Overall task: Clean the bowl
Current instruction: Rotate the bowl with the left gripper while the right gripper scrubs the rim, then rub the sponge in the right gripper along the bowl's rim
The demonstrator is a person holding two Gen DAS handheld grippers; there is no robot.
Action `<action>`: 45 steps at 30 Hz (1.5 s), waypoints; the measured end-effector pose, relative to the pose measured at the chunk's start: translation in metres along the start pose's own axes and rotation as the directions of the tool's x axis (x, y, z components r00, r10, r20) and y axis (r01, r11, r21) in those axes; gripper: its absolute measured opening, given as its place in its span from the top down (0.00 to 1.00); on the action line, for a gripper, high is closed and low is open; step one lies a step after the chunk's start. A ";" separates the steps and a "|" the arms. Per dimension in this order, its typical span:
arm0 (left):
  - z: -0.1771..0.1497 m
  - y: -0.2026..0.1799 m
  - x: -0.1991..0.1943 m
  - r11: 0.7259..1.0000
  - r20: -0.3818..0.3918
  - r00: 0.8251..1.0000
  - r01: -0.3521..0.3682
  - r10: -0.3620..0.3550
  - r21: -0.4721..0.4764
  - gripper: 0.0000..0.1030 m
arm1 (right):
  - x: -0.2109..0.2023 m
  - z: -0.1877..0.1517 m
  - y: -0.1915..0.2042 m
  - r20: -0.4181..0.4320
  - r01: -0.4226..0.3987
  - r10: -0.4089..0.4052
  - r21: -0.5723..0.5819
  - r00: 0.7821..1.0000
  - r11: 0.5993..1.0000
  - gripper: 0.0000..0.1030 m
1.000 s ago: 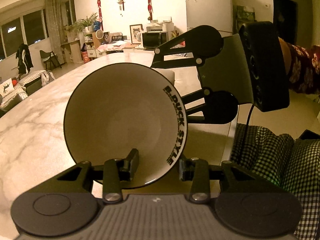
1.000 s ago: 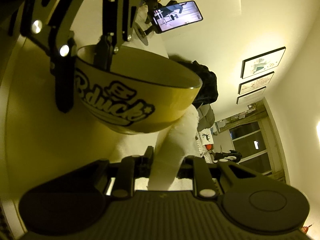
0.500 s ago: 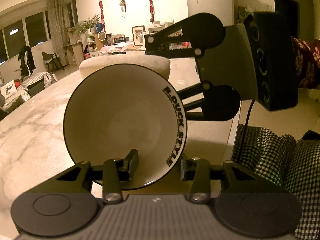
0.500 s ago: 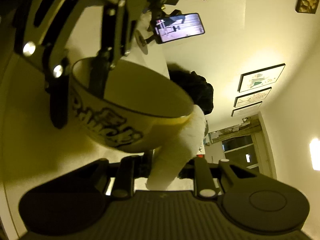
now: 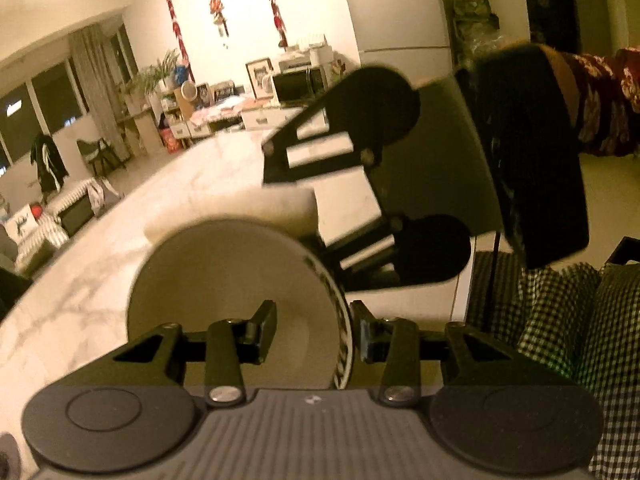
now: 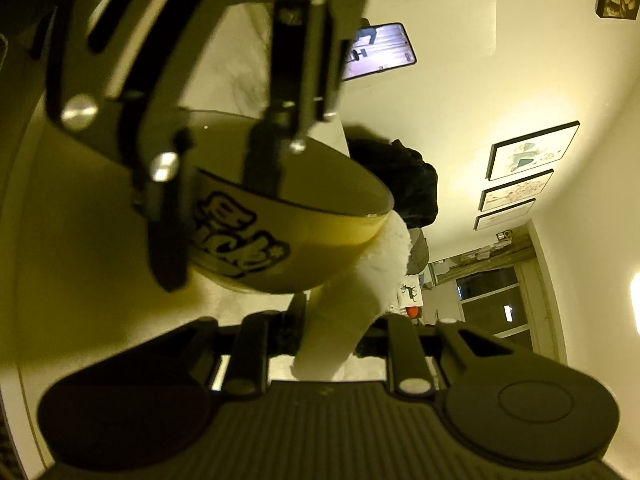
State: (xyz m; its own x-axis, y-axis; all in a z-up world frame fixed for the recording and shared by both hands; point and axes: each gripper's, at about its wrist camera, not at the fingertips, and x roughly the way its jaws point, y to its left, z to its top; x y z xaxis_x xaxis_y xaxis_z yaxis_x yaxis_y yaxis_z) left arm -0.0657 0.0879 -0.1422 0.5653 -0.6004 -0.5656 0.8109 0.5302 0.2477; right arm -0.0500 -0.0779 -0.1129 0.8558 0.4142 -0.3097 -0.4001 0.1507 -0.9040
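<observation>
Bowl: my left hand-held gripper, jaws closing, pinches its rim; my right hand-held gripper clamps the white cloth. I'd keep that cloth pressed along the outside, lower centre.

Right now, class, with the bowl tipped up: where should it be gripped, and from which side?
Pinch the bowl by its rim, astride the wall, coming from the near edge. The round body is too wide; the tipped mouth exposes that thin rim.

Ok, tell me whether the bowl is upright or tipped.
Tipped. In the left wrist view the bowl shows its whole round inside to the camera, held by its rim in the left gripper, off the table.
</observation>
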 end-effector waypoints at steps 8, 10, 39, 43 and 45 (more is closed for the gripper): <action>-0.009 -0.017 0.002 0.998 0.021 0.998 0.053 -0.054 0.043 0.86 | 0.001 -0.001 -0.003 -0.004 0.003 -0.002 0.019 1.000 1.000 0.78; -0.016 -0.022 0.007 0.996 0.006 0.998 0.070 -0.070 0.049 0.85 | 0.001 -0.001 -0.003 -0.009 0.003 -0.002 0.022 1.000 1.000 0.78; -0.062 0.002 -0.019 0.979 0.067 0.996 0.062 -0.050 -0.193 0.64 | 0.013 -0.001 0.003 -0.060 0.029 -0.031 -0.036 0.998 0.999 0.79; -0.063 -0.002 -0.023 0.980 0.067 0.997 0.059 -0.047 -0.190 0.63 | 0.008 0.004 -0.004 -0.046 0.043 -0.044 -0.033 0.998 0.999 0.79; -0.061 0.000 -0.020 0.980 0.066 0.997 0.058 -0.046 -0.190 0.63 | 0.006 0.008 -0.008 -0.032 0.060 -0.061 -0.036 0.998 0.998 0.79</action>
State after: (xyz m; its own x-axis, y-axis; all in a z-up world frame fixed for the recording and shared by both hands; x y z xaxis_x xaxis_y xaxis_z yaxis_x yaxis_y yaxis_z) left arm -0.0865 0.1368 -0.1788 0.5358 -0.6626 -0.5233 0.7990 0.5983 0.0605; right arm -0.0441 -0.0695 -0.1047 0.8887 0.3751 -0.2636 -0.3364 0.1428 -0.9308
